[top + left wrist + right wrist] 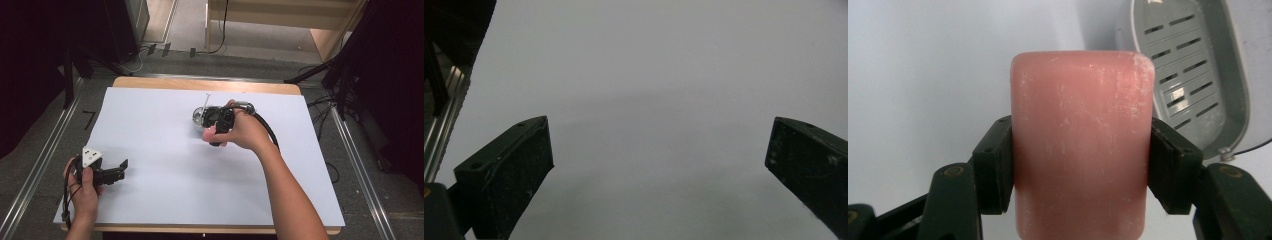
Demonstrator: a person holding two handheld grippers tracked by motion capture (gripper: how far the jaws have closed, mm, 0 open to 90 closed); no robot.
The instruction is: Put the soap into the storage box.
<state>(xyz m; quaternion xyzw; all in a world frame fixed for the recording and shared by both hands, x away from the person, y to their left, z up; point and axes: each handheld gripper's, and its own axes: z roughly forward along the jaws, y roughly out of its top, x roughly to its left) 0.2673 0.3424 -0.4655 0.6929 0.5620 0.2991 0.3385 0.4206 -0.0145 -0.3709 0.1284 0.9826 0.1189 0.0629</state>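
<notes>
Covering most of the table was a white sheet, bare but for 1 grey soap dish near its far middle. Just beside that dish, the right tool was clamped on a pink soap bar, held clear of the slotted tray. The left tool rested at the near-left corner, jaws wide and holding nothing. Judging by this, the bar was gripped, and its placement remained undone.
</notes>
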